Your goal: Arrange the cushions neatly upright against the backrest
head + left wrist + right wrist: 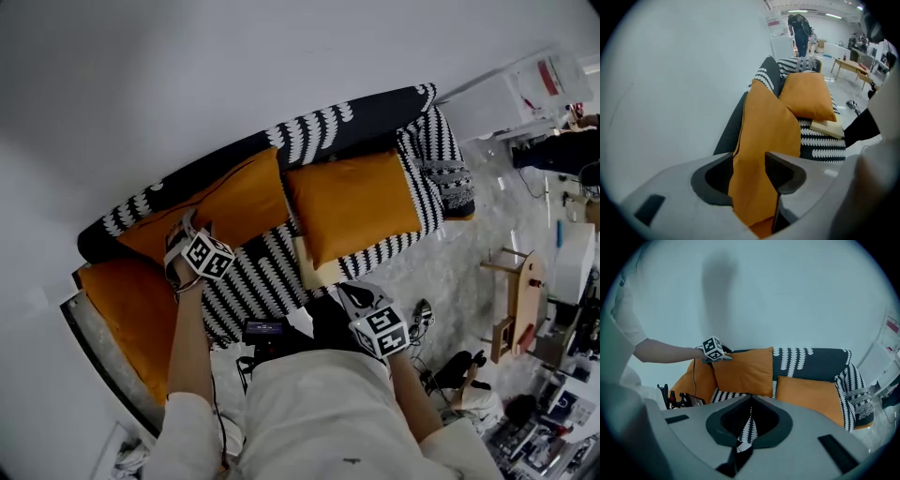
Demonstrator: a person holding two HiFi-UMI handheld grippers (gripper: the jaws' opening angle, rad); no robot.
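White wall, black-and-white patterned fabric sofa, your left gripper has its jaws loosely apart round the upright square orange fabric cushion by the sofa's left end, right gripper pinched closed, holding nothing

Our right gripper, jaws together, faces a black-and-white patterned fabric sofa; our left gripper sits atop an upright orange square cushion.
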